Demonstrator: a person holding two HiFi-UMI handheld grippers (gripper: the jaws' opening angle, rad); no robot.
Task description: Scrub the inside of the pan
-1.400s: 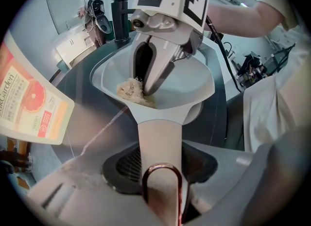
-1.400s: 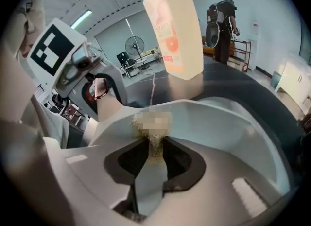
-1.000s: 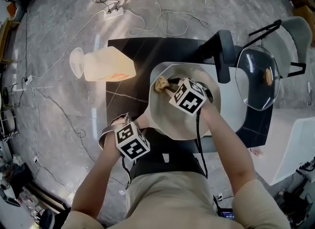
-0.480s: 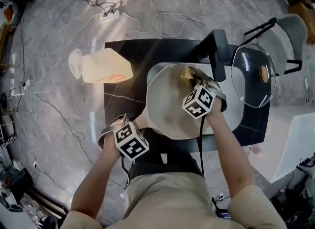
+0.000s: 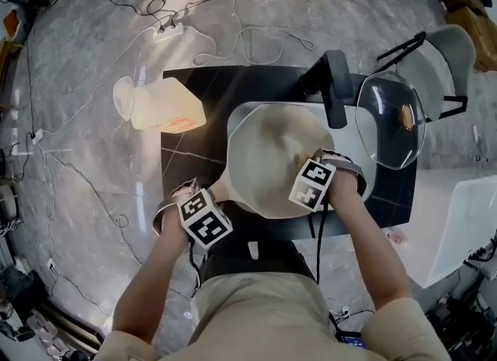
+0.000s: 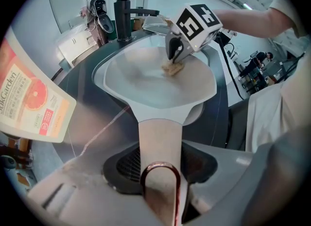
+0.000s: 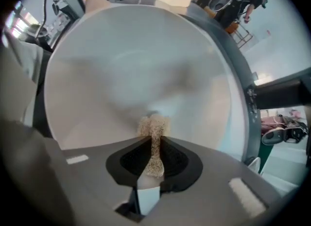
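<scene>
The scrubbing looks to be in mid-course. At the near left, the left gripper [image 6: 160, 183] has its jaws clamped on the handle [image 6: 159, 140], which steadies the pan [image 5: 268, 146] over the sink [image 5: 365, 185] in the middle of the dark counter [image 5: 186, 138]. The pan's inside is pale and we see no obvious grime in any view. We can't tell which parts have already been worked, so we judge the job neither freshly begun nor plainly finished. The sponge [image 7: 153, 125] touches the inner surface at the pan's near right. By our reckoning, the far and left sides of the bowl may be left to go over.

For pose, the left hand [image 5: 177, 203] sits just near-left of the pan with its gripper pointing steeply down. The handle runs up between the jaws towards the bowl. The right forearm [image 5: 361, 235] reaches in from the near right. The right gripper [image 6: 173, 60] stands almost upright over the bowl, jaws pinched tight on the sponge, whose frayed end spreads out just beyond the tips against the pan. The faucet [image 5: 335, 91] stands beyond the pan's far rim, and a glass lid [image 5: 388, 119] lies to the right, well clear of both hands.
</scene>
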